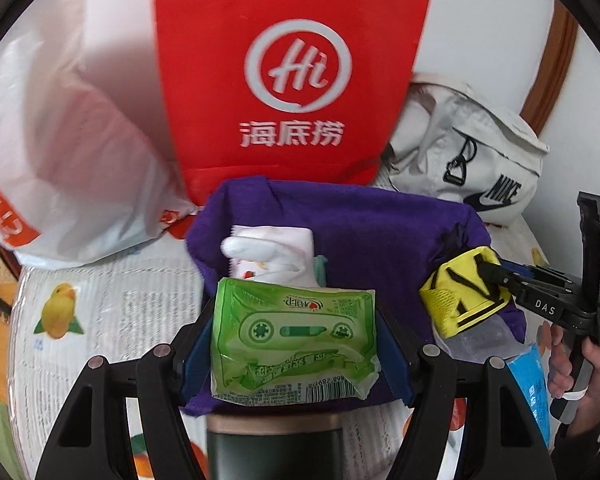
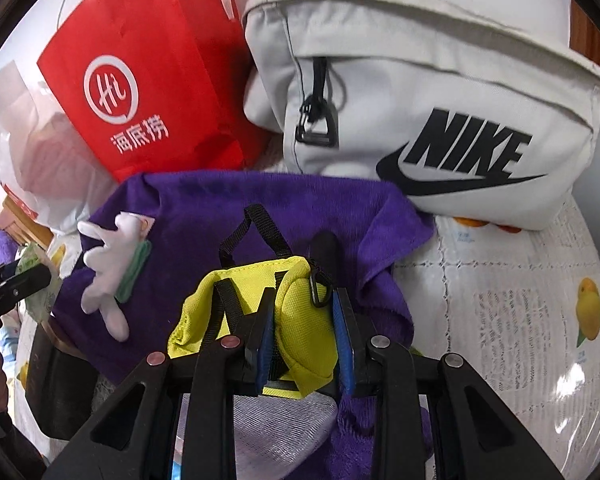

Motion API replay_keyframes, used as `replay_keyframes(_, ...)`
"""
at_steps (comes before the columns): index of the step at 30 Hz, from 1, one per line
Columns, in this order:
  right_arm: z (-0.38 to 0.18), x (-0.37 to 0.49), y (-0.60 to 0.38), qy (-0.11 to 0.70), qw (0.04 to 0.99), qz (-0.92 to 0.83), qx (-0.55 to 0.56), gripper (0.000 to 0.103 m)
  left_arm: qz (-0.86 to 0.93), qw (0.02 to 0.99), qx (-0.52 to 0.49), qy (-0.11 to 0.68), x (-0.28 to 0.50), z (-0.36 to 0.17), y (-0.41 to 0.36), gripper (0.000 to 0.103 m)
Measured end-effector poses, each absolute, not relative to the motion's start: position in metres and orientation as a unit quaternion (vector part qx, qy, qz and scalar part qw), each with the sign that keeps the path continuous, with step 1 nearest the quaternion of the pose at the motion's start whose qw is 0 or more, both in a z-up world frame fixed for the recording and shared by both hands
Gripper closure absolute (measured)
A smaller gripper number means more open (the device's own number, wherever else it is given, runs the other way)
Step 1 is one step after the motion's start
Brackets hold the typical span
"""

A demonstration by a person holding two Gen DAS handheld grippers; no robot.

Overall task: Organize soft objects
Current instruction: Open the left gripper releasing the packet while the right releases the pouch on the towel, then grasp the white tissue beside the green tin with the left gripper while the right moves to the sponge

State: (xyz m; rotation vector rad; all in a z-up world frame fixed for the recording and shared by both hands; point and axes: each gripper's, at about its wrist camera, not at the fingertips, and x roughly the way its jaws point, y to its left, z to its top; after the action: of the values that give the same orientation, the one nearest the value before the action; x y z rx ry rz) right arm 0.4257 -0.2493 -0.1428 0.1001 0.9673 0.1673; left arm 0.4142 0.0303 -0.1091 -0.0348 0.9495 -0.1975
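Up close in the left wrist view, the left tool (image 1: 294,340) clamps a green tissue pack (image 1: 294,342) over a purple towel (image 1: 360,232) on the tabletop (image 1: 112,312), near a red bag (image 1: 284,72). Right of it, the right tool (image 1: 496,280) pinches a yellow pouch (image 1: 458,290).

From the right wrist view, the right tool (image 2: 304,344) grips the yellow pouch (image 2: 304,320) over the purple towel (image 2: 228,208), near a white Nike bag (image 2: 440,92); a white sock (image 2: 108,272) lies left.

Green tissue pack (image 1: 294,340): held level above purple cloth (image 1: 360,232). Yellow pouch (image 2: 300,320): black straps, clamped, over the cloth. White sock (image 1: 272,252): lying on the cloth.
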Motion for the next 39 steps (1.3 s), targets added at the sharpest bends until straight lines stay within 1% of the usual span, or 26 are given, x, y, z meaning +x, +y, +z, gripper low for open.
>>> replay_keyframes(2,-0.145,0.426,-0.250,0.469,0.878,0.086,0.051,0.071,-0.100,0.882,-0.010,0.460,0.419,-0.112,0.022,0.034)
replay_keyframes(5,-0.146,0.424,-0.248,0.470,0.876,0.102,0.045,0.064,-0.109,0.878,-0.005,0.466,0.426,-0.115,0.012,0.033)
replay_keyframes(13,-0.124,0.405,-0.244,0.450,0.886,0.110,0.032,0.060,-0.109,0.861,0.007,0.496,0.448,-0.139,-0.013,0.033)
replay_keyframes(15,-0.118,0.396,-0.243,0.444,0.889,0.111,0.026,0.056,-0.109,0.858,0.008,0.501,0.451,-0.144,-0.017,0.033)
replay_keyframes(23,-0.113,0.371,-0.247,0.440,0.890,0.110,0.035,0.055,-0.113,0.844,0.002,0.525,0.459,-0.159,-0.025,0.032)
replay_keyframes(28,-0.117,0.362,-0.251,0.448,0.886,0.106,0.053,0.055,-0.122,0.836,-0.017,0.535,0.459,-0.160,-0.026,0.025)
replay_keyframes(32,-0.115,0.352,-0.249,0.451,0.884,0.109,0.052,0.055,-0.120,0.836,-0.035,0.534,0.452,-0.151,-0.021,0.024)
replay_keyframes(39,-0.101,0.324,-0.242,0.442,0.887,0.122,0.051,0.055,-0.110,0.850,-0.015,0.515,0.425,-0.119,-0.017,0.024)
